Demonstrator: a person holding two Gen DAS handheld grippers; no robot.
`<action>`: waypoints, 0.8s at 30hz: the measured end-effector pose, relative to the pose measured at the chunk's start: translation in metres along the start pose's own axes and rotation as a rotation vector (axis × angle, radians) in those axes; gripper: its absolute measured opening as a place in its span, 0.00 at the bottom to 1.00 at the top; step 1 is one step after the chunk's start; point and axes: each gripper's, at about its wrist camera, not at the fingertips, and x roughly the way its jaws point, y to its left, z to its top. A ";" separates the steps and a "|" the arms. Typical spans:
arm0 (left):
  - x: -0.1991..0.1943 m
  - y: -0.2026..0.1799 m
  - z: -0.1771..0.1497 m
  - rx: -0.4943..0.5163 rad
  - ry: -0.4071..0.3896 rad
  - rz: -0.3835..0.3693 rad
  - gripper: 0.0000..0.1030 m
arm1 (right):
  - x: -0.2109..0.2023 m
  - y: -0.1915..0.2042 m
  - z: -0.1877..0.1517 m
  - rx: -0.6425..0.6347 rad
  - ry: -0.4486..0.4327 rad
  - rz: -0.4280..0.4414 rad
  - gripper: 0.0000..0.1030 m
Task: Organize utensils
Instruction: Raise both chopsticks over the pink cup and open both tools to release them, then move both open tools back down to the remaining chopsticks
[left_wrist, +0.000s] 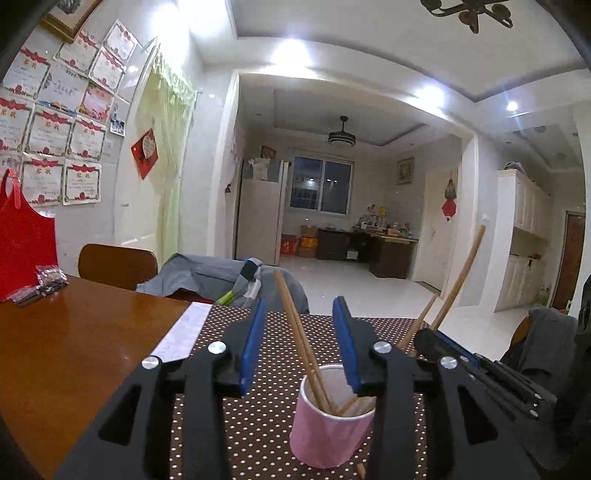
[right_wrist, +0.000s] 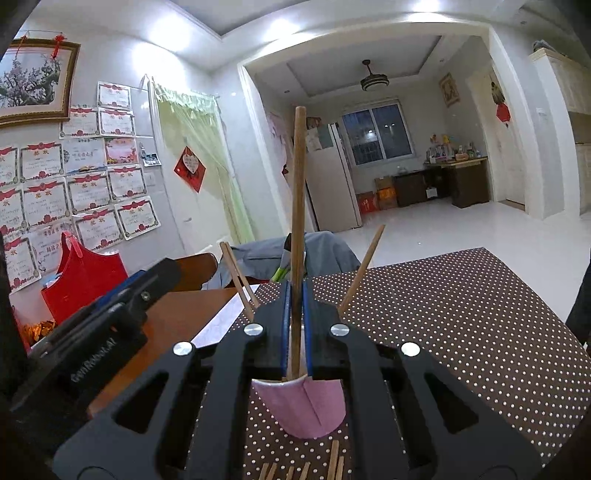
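Note:
A pink paper cup (left_wrist: 325, 428) stands on the dotted brown mat (left_wrist: 229, 332) and holds several wooden chopsticks (left_wrist: 301, 339). My left gripper (left_wrist: 301, 314) is open, its blue pads either side of the cup and the leaning chopsticks. My right gripper (right_wrist: 295, 295) is shut on one upright chopstick (right_wrist: 297, 206), whose lower end is inside the pink cup (right_wrist: 303, 410). The right gripper also shows in the left wrist view (left_wrist: 443, 339), holding that chopstick (left_wrist: 461, 273). More chopsticks (right_wrist: 306, 470) lie on the mat (right_wrist: 443, 314) in front of the cup.
A wooden table (left_wrist: 74, 350) carries the mat, a white paper strip (left_wrist: 181, 332) and a red bag (left_wrist: 22, 236) at the far left. A chair with grey clothing (left_wrist: 207, 273) stands behind the table. Another draped chair (left_wrist: 546, 339) is at the right.

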 end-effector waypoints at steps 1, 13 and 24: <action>-0.003 0.000 0.000 0.005 -0.002 0.002 0.37 | -0.001 0.000 0.000 0.002 0.003 -0.002 0.07; -0.023 0.005 0.004 0.025 0.011 0.027 0.46 | -0.014 0.003 -0.001 0.001 0.015 -0.045 0.09; -0.045 0.008 0.009 0.030 0.007 0.040 0.50 | -0.035 0.010 0.005 -0.011 -0.007 -0.064 0.44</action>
